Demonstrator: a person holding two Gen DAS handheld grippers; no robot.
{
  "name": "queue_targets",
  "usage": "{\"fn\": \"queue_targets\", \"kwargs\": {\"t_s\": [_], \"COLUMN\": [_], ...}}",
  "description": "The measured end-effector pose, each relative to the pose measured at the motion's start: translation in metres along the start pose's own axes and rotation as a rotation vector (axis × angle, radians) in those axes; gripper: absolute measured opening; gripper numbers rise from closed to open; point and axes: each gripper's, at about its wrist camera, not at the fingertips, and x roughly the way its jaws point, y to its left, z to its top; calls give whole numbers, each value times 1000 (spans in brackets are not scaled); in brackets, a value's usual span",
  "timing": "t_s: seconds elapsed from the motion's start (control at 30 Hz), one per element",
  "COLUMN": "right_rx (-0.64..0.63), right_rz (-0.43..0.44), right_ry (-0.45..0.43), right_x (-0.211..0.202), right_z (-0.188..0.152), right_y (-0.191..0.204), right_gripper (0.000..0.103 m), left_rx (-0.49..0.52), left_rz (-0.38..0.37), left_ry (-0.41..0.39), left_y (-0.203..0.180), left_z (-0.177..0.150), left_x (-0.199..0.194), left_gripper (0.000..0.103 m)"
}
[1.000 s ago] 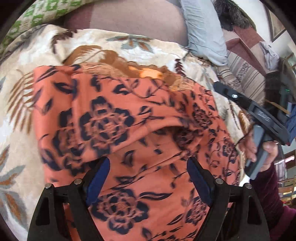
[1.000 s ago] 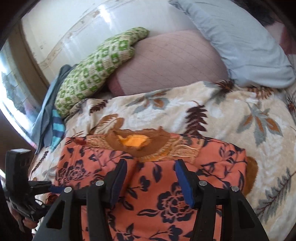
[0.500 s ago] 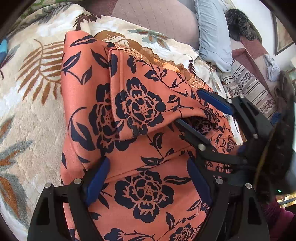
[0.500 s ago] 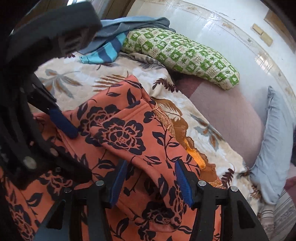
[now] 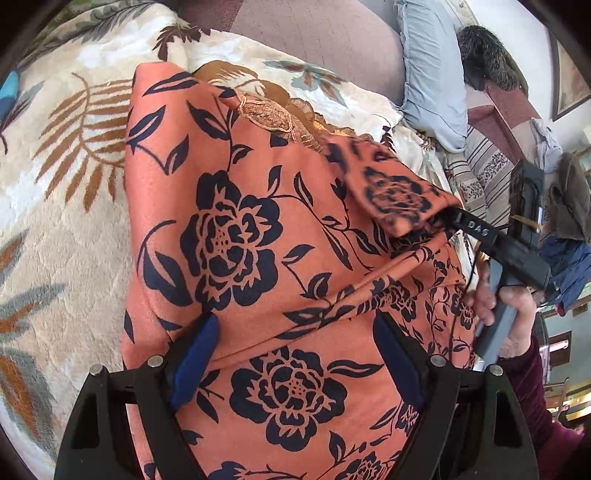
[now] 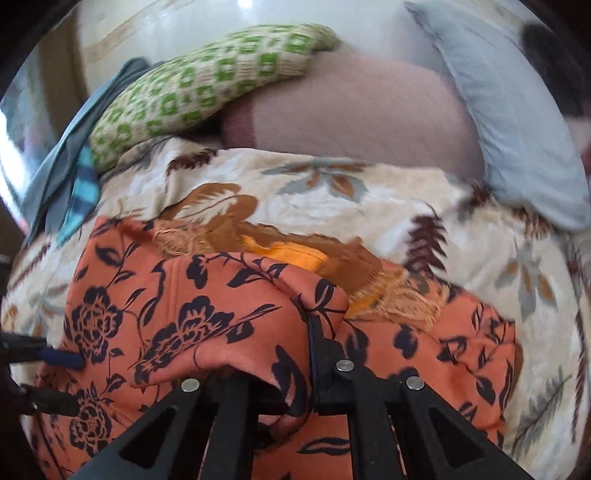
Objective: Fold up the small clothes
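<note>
— What's hidden from me?

— My right gripper [image 6: 314, 332] is clamped together on a fold of the orange dress [image 5: 258, 229]; cloth covers its tips. That view is blurred.

— And the left?

— My left gripper [image 5: 295, 365] stands apart over the dress, pinching nothing. The dress lies on the leaf-print blanket [image 5: 55, 206], bare blanket along its left edge.

A cream blanket [image 6: 388, 206] with brown and grey leaf prints covers the bed. At its head lie a green-and-white checked pillow [image 6: 207, 85], a mauve quilted cushion [image 6: 354, 114] and a pale blue pillow [image 5: 432, 70]. A framed picture [image 5: 569, 77] hangs on the pale wall [image 6: 177, 22], bright with daylight.
</note>
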Motion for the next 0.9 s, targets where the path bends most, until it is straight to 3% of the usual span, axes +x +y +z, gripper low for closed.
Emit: {"fn": "queue_targets", "kwargs": {"t_s": [0.13,0.17,0.27,0.43,0.57,0.63,0.77,0.9], "right_rx": [374,438,543,559,563,487,374,345], "right_rz": [193,231,304,133,-39,-58,62,14], "right_ry": [148,177,204,86,-117,-177,-85,29], "right_x": [8,10,1,-47,-91,-98,-68,-32], "right_z": [-27,-36,-57,-66,-61,-51,-40,-42], "right_y": [-83,-97,-123,-143,-148,-135,-102,-86], "right_gripper": [10,18,20,20,22,22,22,22], "left_rx": [62,79,114,128,115,96,86,94], "left_rz": [80,96,132,165,171,167,142,175], "left_ry": [6,7,4,-1,-7,-13,-50,-77], "left_y": [-13,-16,-21,-23,-24,-25,-28,-30], "left_z": [1,0,-3,-5,-6,-5,-6,-10], "left_x": [8,9,11,12,12,9,-4,-12], "left_gripper": [86,86,86,86,86,86,86,86]}}
